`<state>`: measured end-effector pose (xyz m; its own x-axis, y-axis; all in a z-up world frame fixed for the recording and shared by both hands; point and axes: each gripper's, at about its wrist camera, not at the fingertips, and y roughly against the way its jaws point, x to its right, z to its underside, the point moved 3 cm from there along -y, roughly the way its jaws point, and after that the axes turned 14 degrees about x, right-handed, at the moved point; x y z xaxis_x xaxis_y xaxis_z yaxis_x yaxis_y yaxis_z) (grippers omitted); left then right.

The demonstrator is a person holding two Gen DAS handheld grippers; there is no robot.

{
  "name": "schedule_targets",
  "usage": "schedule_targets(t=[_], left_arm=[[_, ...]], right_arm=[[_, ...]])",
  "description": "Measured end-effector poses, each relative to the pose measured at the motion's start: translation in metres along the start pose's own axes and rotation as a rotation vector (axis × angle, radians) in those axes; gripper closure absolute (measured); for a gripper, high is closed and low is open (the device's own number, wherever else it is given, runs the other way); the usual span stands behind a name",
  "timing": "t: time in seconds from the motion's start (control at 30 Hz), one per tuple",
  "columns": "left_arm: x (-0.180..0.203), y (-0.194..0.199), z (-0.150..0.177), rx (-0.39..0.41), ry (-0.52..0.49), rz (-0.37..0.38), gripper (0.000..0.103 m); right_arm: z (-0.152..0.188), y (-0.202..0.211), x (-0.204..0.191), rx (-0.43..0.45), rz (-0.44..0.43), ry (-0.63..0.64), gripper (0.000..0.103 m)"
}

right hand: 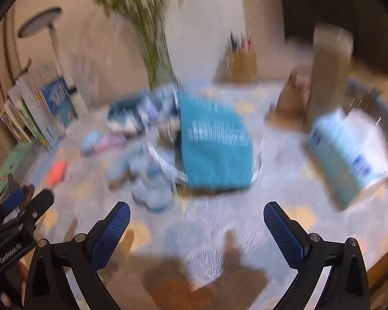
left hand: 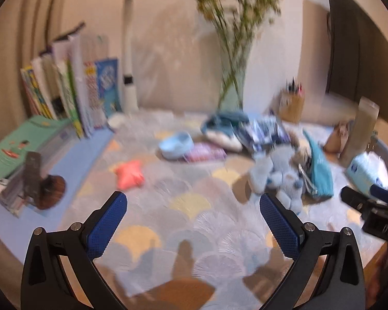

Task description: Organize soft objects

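Observation:
Both views are motion-blurred. My left gripper point(left hand: 193, 201) is open and empty above the patterned tablecloth point(left hand: 188, 206). A pale blue plush toy point(left hand: 279, 178) lies just beyond its right finger, next to a teal pouch point(left hand: 319, 170). A pink star-shaped soft toy point(left hand: 129, 174) lies ahead to the left. A dark blue plush point(left hand: 225, 126) and a patterned cloth point(left hand: 266, 131) lie further back. My right gripper point(right hand: 196, 213) is open and empty, with the blue plush point(right hand: 147, 178) ahead left and the teal pouch point(right hand: 214, 144) straight ahead. The pink toy point(right hand: 57, 171) is at the left.
Books point(left hand: 72, 95) and a lamp point(left hand: 129, 51) stand at back left, a vase of stems point(left hand: 232, 85) at back centre, a pen holder point(left hand: 292, 103) behind right. A tissue pack point(right hand: 349, 152) lies right. A small blue bowl point(left hand: 176, 144) and a brush point(left hand: 49, 188) lie left.

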<state>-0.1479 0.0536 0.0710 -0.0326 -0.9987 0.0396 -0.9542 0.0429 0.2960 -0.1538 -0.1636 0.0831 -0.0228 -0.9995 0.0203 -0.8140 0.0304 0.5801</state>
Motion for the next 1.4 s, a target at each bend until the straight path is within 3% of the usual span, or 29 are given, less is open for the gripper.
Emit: schedule_targets(t=[0.1,0.2,0.3,0.43,0.53,0.73,1.17,1.4], left_arm=[[-0.031,0.008,-0.011,0.050,0.032,-0.048,0.001],[-0.053,0.004,-0.012,0.016,0.070,0.013,0.001],[-0.058,0.002,-0.006,0.009,0.065,-0.003,0.001],[-0.064,-0.006,0.003,-0.006,0.078,-0.018,0.001],[-0.071,-0.012,0.007,-0.033,0.136,-0.004,0.001],[-0.068,-0.021,0.010,-0.095,0.202,0.017,0.001],[-0.034,-0.016,0.001,-0.081,0.118,0.032,0.001],[-0.040,-0.020,0.002,-0.085,0.117,0.005,0.001]], right_arm=[[-0.015,0.026,-0.009,0.097,0.032,0.065,0.000],[-0.024,0.044,-0.019,0.189,0.028,0.085,0.000],[-0.022,0.054,-0.011,0.236,0.084,0.025,0.000],[-0.003,0.026,0.004,0.102,0.046,-0.116,0.000],[0.005,0.012,0.011,0.047,0.074,-0.131,0.000],[0.005,0.009,0.021,0.052,0.117,-0.146,0.000],[0.004,0.013,0.045,0.058,0.113,-0.143,0.000],[0.009,0.005,0.038,0.019,0.092,-0.124,0.000]])
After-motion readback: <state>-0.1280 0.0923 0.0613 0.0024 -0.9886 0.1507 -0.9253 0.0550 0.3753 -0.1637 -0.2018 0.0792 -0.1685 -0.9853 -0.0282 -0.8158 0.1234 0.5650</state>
